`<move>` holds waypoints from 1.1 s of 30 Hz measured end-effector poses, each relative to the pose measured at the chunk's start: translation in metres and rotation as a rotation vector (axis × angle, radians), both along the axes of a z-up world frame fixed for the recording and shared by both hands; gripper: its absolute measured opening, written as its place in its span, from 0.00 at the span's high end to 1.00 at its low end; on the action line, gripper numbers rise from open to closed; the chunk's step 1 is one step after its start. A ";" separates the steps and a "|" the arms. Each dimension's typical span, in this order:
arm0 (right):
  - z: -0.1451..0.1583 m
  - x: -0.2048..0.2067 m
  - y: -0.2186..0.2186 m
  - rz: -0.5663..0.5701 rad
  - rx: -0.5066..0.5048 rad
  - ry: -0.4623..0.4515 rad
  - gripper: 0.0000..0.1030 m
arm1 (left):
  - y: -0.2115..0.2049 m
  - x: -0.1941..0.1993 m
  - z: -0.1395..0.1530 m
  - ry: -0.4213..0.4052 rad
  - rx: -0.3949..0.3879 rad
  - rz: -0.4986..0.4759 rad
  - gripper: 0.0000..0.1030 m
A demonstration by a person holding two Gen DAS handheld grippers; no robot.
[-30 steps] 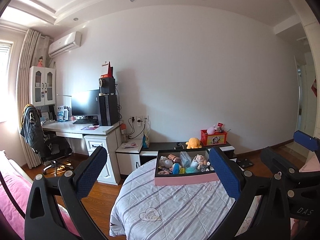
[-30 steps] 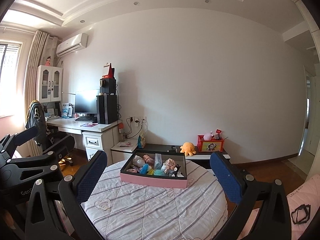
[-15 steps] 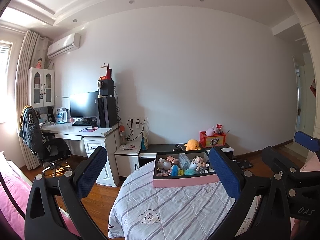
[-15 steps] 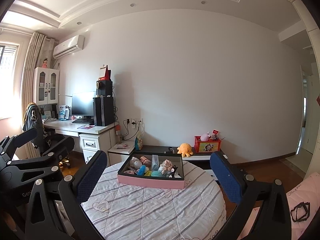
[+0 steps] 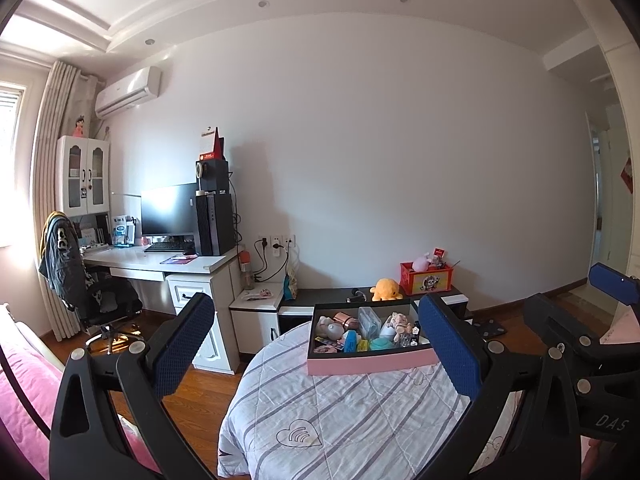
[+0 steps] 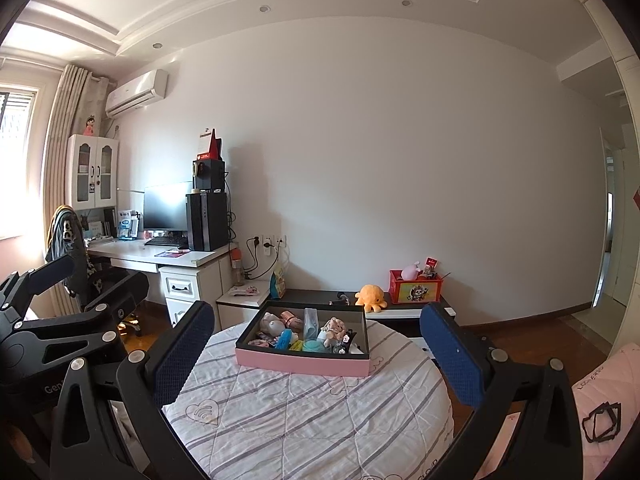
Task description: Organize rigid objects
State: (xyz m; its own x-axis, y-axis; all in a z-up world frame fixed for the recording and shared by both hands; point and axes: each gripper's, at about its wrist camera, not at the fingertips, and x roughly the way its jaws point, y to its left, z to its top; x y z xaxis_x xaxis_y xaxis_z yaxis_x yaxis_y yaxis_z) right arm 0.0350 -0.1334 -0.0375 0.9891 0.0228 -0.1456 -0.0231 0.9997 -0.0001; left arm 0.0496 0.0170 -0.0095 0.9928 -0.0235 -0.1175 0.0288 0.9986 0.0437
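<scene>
A box [image 6: 302,363] full of small toys [image 6: 306,334] sits on the round bed [image 6: 304,420], toward its 12 o'clock edge. Behind the bed a low cabinet [image 6: 404,307] carries a stuffed octopus [image 6: 371,295] with a crate [image 6: 415,287] at its 3 o'clock. At 10 o'clock stands the worktop [image 6: 160,255], bearing a monitor [image 6: 166,207] and computer tower [image 6: 206,222].

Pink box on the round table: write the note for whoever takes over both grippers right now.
Left gripper: open, empty, held back from the table.
Right gripper: open, empty, also clear of the table.
The pink box sits at the far side of the round table, on the striped cloth. Small toys and bits lie jumbled inside; they are too small to name.
Done: nothing visibly sorted, nothing out of the box.
Left: approach the box, lift items out singly and arrange them.
</scene>
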 end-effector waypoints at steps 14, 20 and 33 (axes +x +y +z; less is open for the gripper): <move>0.000 0.000 -0.001 0.000 0.001 0.002 0.00 | 0.001 0.000 0.000 0.000 0.000 -0.001 0.00; -0.001 0.000 0.000 -0.001 0.001 0.000 0.00 | 0.001 -0.001 0.000 0.000 0.000 0.000 0.00; -0.002 -0.001 0.001 -0.001 -0.001 0.004 0.00 | 0.001 -0.001 -0.001 0.000 0.001 -0.001 0.00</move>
State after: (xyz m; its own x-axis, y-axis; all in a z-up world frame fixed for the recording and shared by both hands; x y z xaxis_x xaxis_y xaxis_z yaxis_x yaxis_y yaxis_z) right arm 0.0339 -0.1321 -0.0399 0.9886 0.0217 -0.1492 -0.0222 0.9998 -0.0015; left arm 0.0485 0.0184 -0.0100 0.9927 -0.0239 -0.1180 0.0294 0.9986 0.0450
